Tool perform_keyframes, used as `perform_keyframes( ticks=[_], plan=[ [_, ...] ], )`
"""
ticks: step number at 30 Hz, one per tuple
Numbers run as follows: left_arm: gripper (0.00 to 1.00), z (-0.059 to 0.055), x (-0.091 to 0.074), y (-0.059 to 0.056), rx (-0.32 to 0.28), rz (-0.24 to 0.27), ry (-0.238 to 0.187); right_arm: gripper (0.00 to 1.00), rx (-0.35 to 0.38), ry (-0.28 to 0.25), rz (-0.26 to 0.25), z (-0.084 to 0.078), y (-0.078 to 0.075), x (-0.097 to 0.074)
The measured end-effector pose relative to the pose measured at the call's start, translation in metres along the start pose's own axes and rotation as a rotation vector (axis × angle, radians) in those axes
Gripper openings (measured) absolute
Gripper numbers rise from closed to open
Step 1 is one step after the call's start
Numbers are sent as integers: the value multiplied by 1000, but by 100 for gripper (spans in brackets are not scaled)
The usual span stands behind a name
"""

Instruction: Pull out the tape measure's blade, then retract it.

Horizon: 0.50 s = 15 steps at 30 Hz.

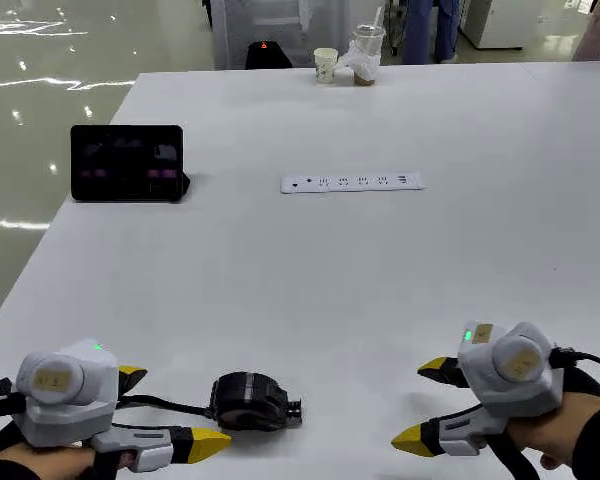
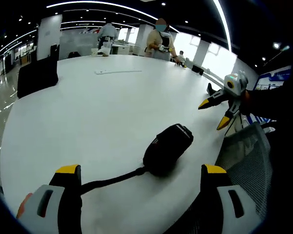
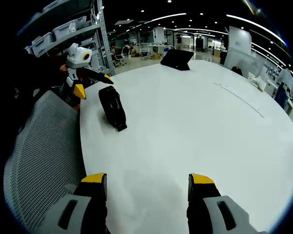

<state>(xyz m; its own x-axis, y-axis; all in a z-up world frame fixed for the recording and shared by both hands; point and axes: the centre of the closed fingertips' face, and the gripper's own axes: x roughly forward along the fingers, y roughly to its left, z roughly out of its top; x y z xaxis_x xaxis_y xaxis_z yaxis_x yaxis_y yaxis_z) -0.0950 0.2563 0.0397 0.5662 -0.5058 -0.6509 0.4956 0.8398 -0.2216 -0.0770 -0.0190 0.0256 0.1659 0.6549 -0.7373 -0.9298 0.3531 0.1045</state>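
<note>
Tape measure (image 1: 250, 400): black case, lying on its side on the white worktop (image 1: 380, 280), close to the near edge and left of centre. A small dark tab pokes out of its right end. A black strap (image 1: 165, 404) runs from the other end towards my left side.

Left gripper (image 1: 180, 410): low over the worktop just left of the case. In the left gripper view, my left gripper (image 2: 140, 170) has its yellow-tipped fingers (image 2: 68, 175) spread wide. The tape measure (image 2: 168, 148) lies just ahead of the gap, untouched, and the strap (image 2: 112, 180) trails back between the tips.

Right gripper (image 1: 413, 403): well apart from the case, over to the right near the same edge. Fingers (image 3: 94, 179) spread here too, with bare worktop between them and nothing held. From the right gripper view, the tape measure (image 3: 112, 107) sits off to the left with its tab end nearest me, and the left gripper (image 3: 94, 85) is just beyond it. The left gripper view catches the right gripper (image 2: 211, 117) across the surface, tips apart.

Further out: a white power strip (image 1: 351, 182) lies flat mid-worktop. A dark tablet (image 1: 127, 162) stands propped at the left. A paper cup (image 1: 326, 64) and a clear plastic cup (image 1: 368, 45) sit side by side at the far edge. A grey mesh chair (image 3: 44, 146) is beside the near edge. A person (image 2: 160, 41) stands at the far side.
</note>
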Motion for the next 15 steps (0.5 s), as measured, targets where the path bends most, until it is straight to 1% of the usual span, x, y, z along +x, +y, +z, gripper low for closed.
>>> perform_keyframes(
  ticks=[3, 5, 7, 9, 10, 12, 15],
  plan=[
    [99, -1, -7, 5, 19, 6, 11, 74, 13, -9, -30, -13, -8, -14],
    [99, 0, -10, 7, 18, 6, 12, 79, 24, -7, -44, -20, -13, -20],
    [99, -2, -14, 13, 19, 10, 14, 84, 37, -6, -66, -27, -19, -27],
    [99, -3, -18, 17, 24, 15, 14, 88, 46, -13, -95, -33, -25, -34],
    [99, -4, -20, 20, 29, 21, 22, 91, 37, -27, -119, -35, -30, -37],
    [99, -5, -24, 22, 44, 30, 32, 96, 43, -27, -131, -41, -33, -40],
    [99, -4, -30, 28, 56, 49, 29, 98, 67, -29, -140, -51, -37, -46]
  ],
)
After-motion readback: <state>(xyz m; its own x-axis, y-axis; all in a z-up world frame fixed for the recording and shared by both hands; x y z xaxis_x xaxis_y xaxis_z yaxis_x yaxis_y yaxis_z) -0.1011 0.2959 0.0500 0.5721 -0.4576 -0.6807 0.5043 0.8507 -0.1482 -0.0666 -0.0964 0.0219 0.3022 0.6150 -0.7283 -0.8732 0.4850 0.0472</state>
